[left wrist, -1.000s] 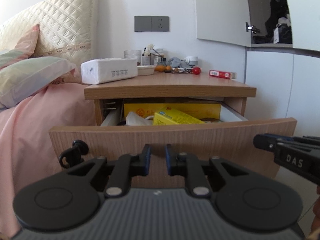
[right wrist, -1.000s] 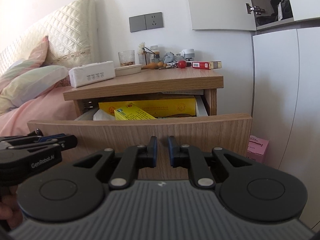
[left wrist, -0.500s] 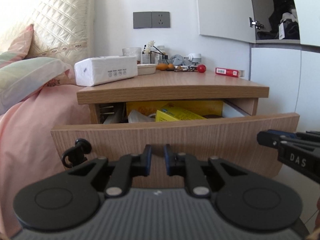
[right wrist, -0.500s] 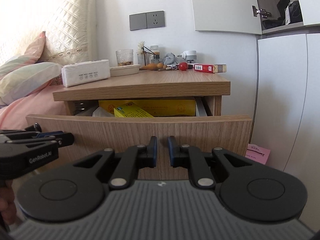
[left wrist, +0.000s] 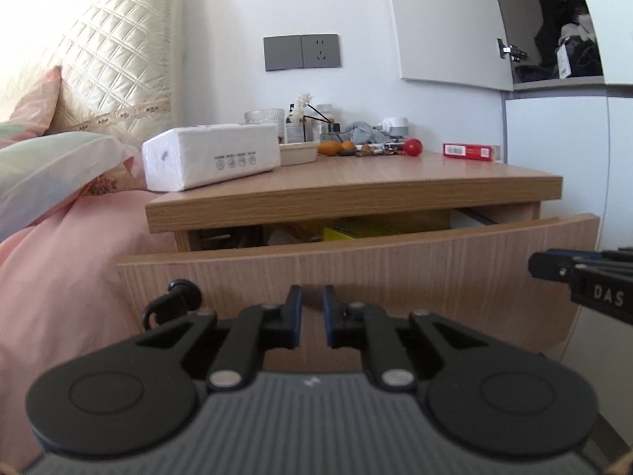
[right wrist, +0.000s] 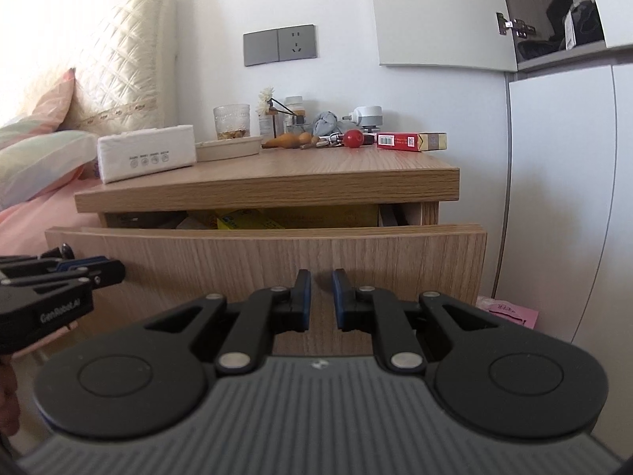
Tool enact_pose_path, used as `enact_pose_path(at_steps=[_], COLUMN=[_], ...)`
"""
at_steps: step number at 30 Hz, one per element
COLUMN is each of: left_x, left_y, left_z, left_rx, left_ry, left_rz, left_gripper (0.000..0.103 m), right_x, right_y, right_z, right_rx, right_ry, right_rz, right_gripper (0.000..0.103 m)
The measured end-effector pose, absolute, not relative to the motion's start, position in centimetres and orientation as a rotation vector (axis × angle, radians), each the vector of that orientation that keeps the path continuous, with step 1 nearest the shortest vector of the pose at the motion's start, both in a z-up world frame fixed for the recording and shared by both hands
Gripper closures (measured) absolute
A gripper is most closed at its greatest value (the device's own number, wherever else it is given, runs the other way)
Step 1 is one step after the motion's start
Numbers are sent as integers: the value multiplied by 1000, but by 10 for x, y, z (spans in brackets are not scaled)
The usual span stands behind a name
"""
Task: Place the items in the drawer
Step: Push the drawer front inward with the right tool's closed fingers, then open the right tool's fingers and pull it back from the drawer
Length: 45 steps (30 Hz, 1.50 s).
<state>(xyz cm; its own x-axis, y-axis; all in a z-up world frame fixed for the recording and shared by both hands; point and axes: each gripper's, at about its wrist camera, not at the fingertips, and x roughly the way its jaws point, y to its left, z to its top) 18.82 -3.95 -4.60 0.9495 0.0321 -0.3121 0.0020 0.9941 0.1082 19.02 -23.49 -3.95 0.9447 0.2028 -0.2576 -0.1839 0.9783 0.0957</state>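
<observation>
The wooden nightstand's drawer (left wrist: 356,269) (right wrist: 277,261) stands pulled out, with yellow boxes (right wrist: 253,221) inside, mostly hidden behind its front panel. My left gripper (left wrist: 312,297) is low in front of the panel, jaws nearly together and empty. My right gripper (right wrist: 321,281) is also low in front of the panel, jaws nearly together and empty. Each gripper shows at the edge of the other's view (left wrist: 554,267) (right wrist: 99,273).
On the nightstand top (left wrist: 376,178) lie a white tissue pack (left wrist: 209,160), a glass (right wrist: 232,120), a shallow dish (right wrist: 229,147), a red ball (right wrist: 353,138), a red box (right wrist: 411,141) and small clutter. A bed with pink sheets (left wrist: 51,277) is left; white cabinets (right wrist: 561,198) right.
Both grippers have dropped lower and come closer to the drawer front. The drawer's contents are now mostly hidden behind the panel. The jaws have not changed.
</observation>
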Motion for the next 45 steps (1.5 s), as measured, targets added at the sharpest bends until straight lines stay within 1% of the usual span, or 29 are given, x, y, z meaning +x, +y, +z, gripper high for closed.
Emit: enact_pose_path(at_steps=[4, 12, 17, 37, 43, 45], left_x=[198, 214, 225, 244, 250, 251], left_y=[-34, -41, -39, -29, -27, -25], left_z=[-43, -50, -50, -54, -56, -57], left_rx=[83, 173, 151, 117, 114, 114], left_ry=[325, 298, 300, 312, 321, 323], left_rz=[23, 38, 41, 63, 66, 69], left_gripper=[89, 88, 88, 87, 86, 81], right_x=[200, 220, 235, 254, 258, 259], right_y=[-234, -239, -248, -248, -246, -245], right_z=[-40, -43, -45, -54, -55, -55], right_rx=[84, 134, 186, 191, 193, 191], right_ry=[270, 287, 319, 327, 322, 319], right_rz=[199, 219, 209, 214, 205, 199], right_gripper=[89, 89, 89, 89, 89, 89])
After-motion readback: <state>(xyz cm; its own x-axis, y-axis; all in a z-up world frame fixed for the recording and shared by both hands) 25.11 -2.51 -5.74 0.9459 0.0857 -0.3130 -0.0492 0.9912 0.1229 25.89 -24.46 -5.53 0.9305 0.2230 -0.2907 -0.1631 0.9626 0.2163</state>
